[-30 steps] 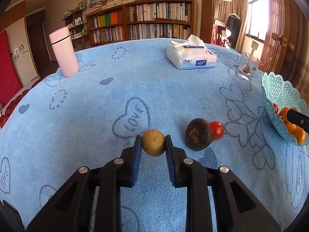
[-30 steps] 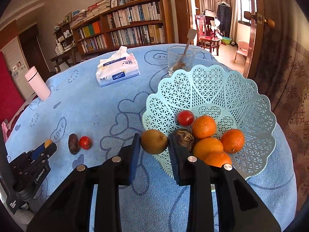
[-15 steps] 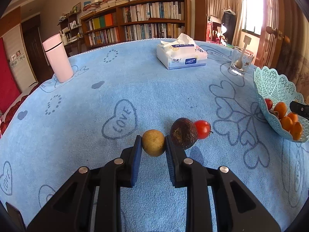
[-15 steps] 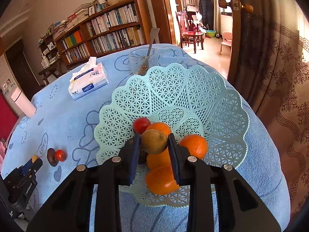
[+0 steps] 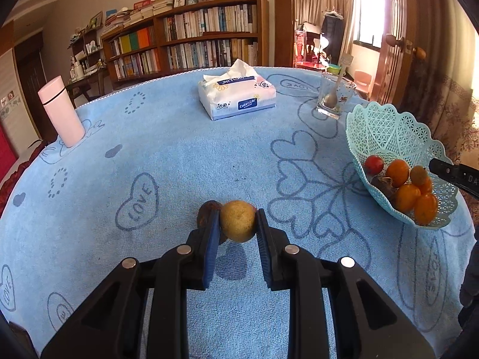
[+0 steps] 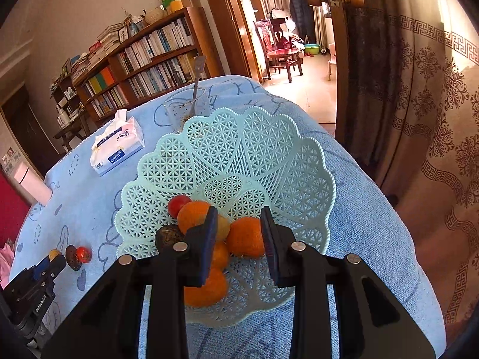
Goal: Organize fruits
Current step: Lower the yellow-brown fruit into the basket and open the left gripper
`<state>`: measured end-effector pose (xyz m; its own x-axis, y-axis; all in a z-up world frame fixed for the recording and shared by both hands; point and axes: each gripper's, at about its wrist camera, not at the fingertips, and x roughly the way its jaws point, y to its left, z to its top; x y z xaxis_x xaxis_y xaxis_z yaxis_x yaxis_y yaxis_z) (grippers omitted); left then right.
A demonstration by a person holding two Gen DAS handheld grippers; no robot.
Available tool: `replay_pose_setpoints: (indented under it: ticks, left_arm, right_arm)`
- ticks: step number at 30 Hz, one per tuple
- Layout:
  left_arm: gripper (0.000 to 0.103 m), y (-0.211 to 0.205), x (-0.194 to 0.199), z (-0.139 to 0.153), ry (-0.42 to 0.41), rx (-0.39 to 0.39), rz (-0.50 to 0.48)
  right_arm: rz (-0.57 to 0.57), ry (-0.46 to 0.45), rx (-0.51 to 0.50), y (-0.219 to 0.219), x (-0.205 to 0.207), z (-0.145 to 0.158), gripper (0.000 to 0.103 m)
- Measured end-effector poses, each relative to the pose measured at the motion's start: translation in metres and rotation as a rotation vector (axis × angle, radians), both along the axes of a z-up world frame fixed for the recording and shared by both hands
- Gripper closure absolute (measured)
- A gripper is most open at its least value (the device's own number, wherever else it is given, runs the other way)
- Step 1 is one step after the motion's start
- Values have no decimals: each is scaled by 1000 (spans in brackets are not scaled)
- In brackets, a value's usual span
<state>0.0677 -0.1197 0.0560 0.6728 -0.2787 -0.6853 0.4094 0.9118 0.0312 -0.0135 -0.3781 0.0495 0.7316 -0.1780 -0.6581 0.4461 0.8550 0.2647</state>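
Observation:
My left gripper [image 5: 236, 218] is shut on a yellow-brown round fruit [image 5: 238, 221], held above the blue cloth. A dark wrinkled fruit [image 5: 206, 215] lies just behind its left finger. In the right wrist view that dark fruit [image 6: 72, 258] sits beside a red tomato [image 6: 83, 254]. My right gripper [image 6: 239, 224] hangs over the mint lattice basket [image 6: 239, 155], jaws narrowly apart with nothing pressed between them. A yellow-brown fruit [image 6: 223, 228] lies below among several oranges [image 6: 247, 236], partly hidden by the left finger. The basket also holds a tomato [image 6: 178, 205] and a dark fruit [image 6: 167, 236].
A tissue pack [image 5: 236, 97] and a glass with a spoon [image 5: 332, 100] stand at the far side of the table. A pink bottle [image 5: 61, 110] is at the far left. The basket [image 5: 386, 128] sits near the table's right edge, with a curtain and door beyond.
The left gripper carried its fruit rightward, and the dark fruit and tomato now lie behind it. The right gripper moved in over the basket, and its fruit left the jaws and rests among the oranges.

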Motion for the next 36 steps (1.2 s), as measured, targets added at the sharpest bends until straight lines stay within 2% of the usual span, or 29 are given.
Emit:
replay_pose_setpoints:
  ticks: [6, 11, 23, 32, 33, 36]
  left_arm:
    - [79, -32, -2, 8, 19, -31, -70]
    - [79, -59, -2, 15, 35, -63, -125]
    - [79, -119, 5, 21, 49, -91, -236]
    - [77, -135, 12, 14, 93, -110, -269]
    - [75, -134, 14, 13, 99, -115, -264]
    - [52, -124, 17, 15, 82, -120, -230]
  right_arm:
    - [-25, -20, -15, -5, -14, 0, 73]
    - [-36, -36, -48, 0, -19, -1, 63]
    - [-25, -47, -78, 8, -19, -5, 63]
    - [-27, -53, -70, 7, -21, -6, 63]
    - [-26, -53, -70, 7, -21, -6, 62]
    - [-26, -58, -72, 7, -22, -5, 54]
